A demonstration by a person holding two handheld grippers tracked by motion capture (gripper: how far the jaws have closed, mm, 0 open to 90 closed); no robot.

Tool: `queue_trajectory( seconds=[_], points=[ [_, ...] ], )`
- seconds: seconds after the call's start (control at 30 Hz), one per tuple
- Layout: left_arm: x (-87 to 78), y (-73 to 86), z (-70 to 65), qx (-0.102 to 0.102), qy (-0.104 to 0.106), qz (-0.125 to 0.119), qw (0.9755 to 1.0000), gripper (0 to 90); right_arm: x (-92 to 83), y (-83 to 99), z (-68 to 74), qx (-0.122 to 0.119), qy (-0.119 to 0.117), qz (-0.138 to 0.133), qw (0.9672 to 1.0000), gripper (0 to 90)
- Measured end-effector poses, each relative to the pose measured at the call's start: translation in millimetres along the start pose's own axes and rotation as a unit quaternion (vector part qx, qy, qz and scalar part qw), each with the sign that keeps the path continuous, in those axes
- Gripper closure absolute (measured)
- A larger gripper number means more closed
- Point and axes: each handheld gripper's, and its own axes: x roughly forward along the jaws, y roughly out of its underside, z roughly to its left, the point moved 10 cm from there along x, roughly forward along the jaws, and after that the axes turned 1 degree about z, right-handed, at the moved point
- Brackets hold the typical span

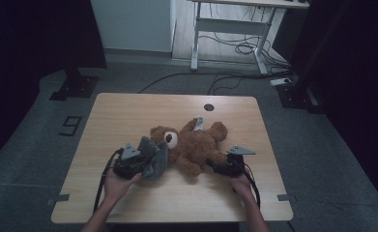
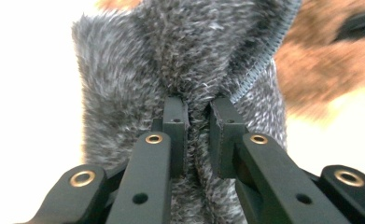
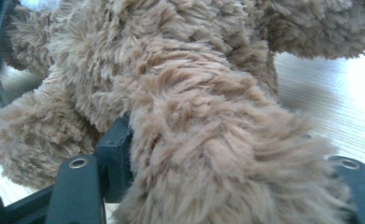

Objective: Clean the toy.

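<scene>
handling notes, read from left to right across the table [image 1: 128,108]. the left gripper [image 1: 128,162] is seen at the left of the toy, its jaws pressed together on a fold of the grey furry garment [image 1: 155,157]; in the left gripper view the fabric [image 2: 180,70] is pinched tight between the fingertips [image 2: 175,116], beside a ribbed hem. the garment is judged light, limp and stretchy, so it is best taken at the hem, where the pile is less likely to slip.

the brown teddy bear [image 1: 194,145] is lying on its back at the middle of the table, its head toward the garment. it is judged soft, light and compressible, not fragile; a limb gives a firmer hold than the round body.

the right gripper [image 1: 221,167] is set at a lower limb of the bear; in the right gripper view the furry leg [image 3: 208,154] lies between spread jaws, and whether the pads press on it cannot be told.

a cable hole [image 1: 209,107] sits near the far edge. nothing else stands on the table; only the bear's own head and arms are in the way of the garment.
</scene>
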Motion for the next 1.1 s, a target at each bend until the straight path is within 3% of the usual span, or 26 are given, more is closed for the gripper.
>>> queue_trajectory(
  seconds=[0.17,0.43,0.53,0.67,0.8,0.9,1.0,1.1],
  points=[
    [-19.8,27.3,27.7,-0.020,-0.022,0.013,0.9995,78.2,-0.5,2.1,-0.2,0.001,-0.003,0.002,1.0000,34.3],
    [-42.9,58.4,55.3,-0.037,-0.047,0.033,0.9977,77.6,-1.1,4.6,-0.5,0.004,-0.005,0.009,0.9999,33.8],
    [-44.0,72.7,63.9,-0.047,-0.057,0.048,0.9961,77.0,-1.2,5.4,-0.7,0.005,-0.005,0.011,0.9999,33.5],
    [-33.7,90.0,65.9,-0.059,-0.049,0.077,0.9941,75.2,-0.8,6.1,-1.0,0.007,-0.006,0.013,0.9999,33.1],
    [-30.1,87.4,66.1,-0.059,-0.049,0.077,0.9941,71.4,-1.9,6.4,-1.0,0.003,-0.004,0.016,0.9999,32.9],
    [-32.6,78.7,66.5,-0.056,-0.058,0.070,0.9943,55.6,-4.8,4.9,-0.7,0.001,-0.002,0.012,0.9999,32.4],
    [-39.0,63.0,63.9,-0.058,-0.064,0.036,0.9956,41.8,-9.3,1.9,0.1,0.000,-0.001,0.004,1.0000,31.3],
    [-44.9,45.4,54.7,-0.057,-0.052,-0.001,0.9970,33.9,-14.4,-1.2,0.6,-0.003,-0.001,-0.004,1.0000,29.6]
  ],
)
